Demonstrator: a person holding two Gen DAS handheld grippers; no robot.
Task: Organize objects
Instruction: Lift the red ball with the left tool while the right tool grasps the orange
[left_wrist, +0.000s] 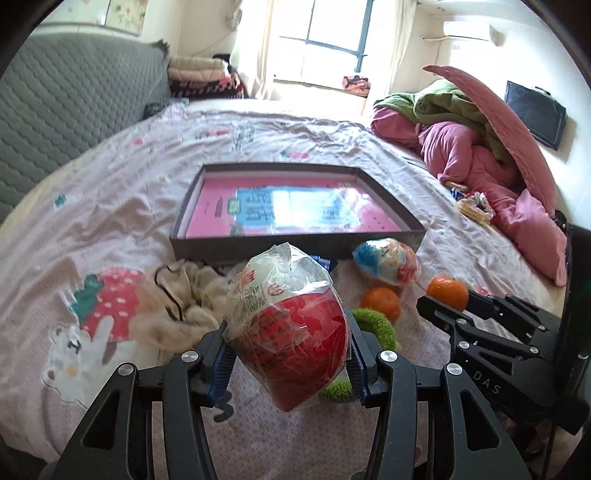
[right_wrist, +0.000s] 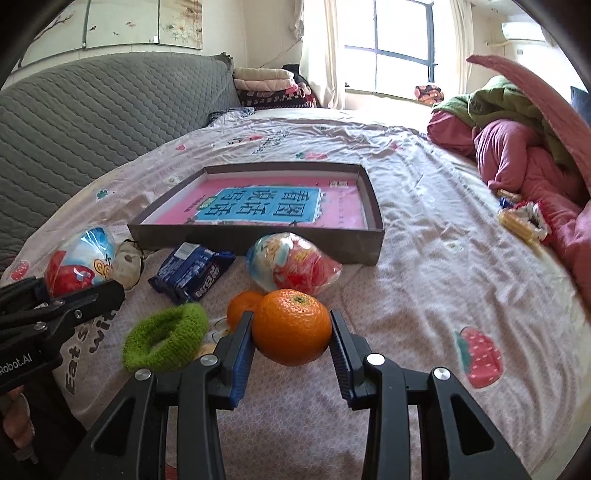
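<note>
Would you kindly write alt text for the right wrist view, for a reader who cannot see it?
The right tool grips an orange above a pink patterned bedsheet. Beyond it lie a second orange, a green scrunchie, a blue snack pack and a wrapped toy egg, before a shallow grey box holding a pink book.

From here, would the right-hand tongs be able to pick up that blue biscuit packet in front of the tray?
Probably not yet. The right tongs are already clamped on an orange, so they are full. The blue packet lies uncovered in front of the tray, so the way looks free once the orange is set down.
</note>
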